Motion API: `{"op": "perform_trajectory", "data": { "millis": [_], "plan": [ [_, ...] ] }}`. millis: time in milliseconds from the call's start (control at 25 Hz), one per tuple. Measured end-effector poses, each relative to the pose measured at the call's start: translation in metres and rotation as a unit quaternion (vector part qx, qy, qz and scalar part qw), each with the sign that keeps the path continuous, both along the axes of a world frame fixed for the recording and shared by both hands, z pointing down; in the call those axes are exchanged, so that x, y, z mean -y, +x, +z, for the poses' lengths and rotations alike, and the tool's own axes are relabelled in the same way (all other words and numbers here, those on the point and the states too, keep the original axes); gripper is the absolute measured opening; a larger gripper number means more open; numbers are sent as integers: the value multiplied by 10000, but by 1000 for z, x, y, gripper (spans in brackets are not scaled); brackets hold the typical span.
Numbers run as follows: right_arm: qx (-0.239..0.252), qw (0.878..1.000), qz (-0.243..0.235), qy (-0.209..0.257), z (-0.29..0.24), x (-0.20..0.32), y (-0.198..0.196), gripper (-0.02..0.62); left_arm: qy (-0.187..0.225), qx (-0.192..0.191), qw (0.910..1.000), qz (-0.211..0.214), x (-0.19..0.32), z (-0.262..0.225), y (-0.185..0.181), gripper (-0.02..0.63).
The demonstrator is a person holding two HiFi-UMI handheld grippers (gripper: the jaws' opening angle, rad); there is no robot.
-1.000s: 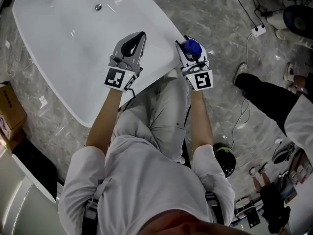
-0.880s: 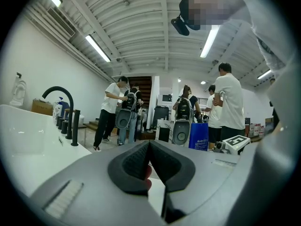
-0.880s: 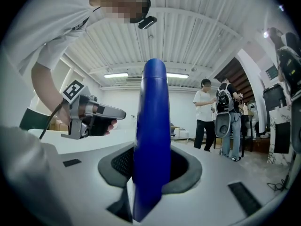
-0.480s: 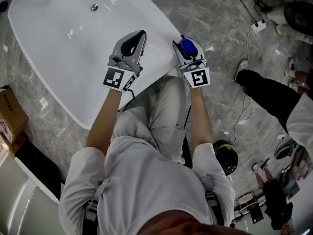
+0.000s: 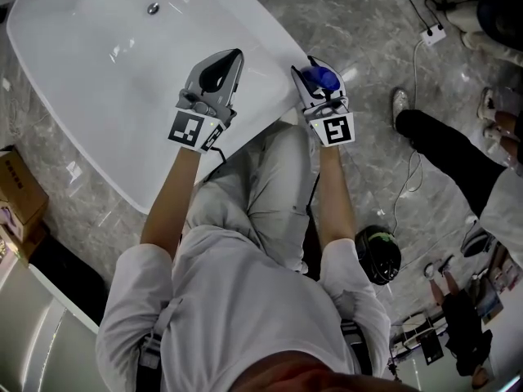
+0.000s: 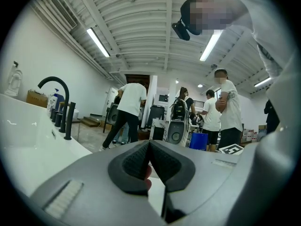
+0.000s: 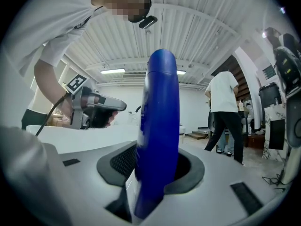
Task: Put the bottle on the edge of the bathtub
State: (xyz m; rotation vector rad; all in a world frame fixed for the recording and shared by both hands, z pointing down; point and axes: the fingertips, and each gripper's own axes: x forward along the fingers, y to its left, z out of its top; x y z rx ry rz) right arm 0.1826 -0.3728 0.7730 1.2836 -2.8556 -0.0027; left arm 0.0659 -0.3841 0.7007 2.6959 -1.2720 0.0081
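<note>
A blue bottle (image 5: 320, 78) stands upright between the jaws of my right gripper (image 5: 315, 65), at the near right rim of the white bathtub (image 5: 122, 178). In the right gripper view the bottle (image 7: 157, 126) fills the middle. The jaws of that gripper (image 7: 155, 166) are opening: the left pad still touches the bottle and a dark gap shows at the right pad. My left gripper (image 5: 233, 55) hovers over the tub's near rim, shut with nothing in it; its pads meet in the left gripper view (image 6: 149, 161).
A black faucet (image 6: 63, 107) rises from the tub's far rim, and the drain (image 5: 153, 8) lies at the far end. A cardboard box (image 5: 16, 182) sits left. A dark helmet (image 5: 377, 256), cables with a power strip (image 5: 433, 33) and a bystander's leg (image 5: 445, 149) are right.
Both grippers stay over the tub's near rim, with only a small sideways shift of the right one and the bottle. The bystander's leg at the right has moved.
</note>
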Motion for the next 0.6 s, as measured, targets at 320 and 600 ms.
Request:
{"op": "perform_trajectory", "data": {
  "millis": [320, 600],
  "plan": [
    [-11, 9999, -28, -136, 1, -4, -3, 228, -73, 55, 9999, 101, -4, -4, 3, -5],
    [9, 9997, -11, -234, -14, -8, -1, 282, -162, 203, 9996, 129, -9, -13, 6, -5]
  ]
}}
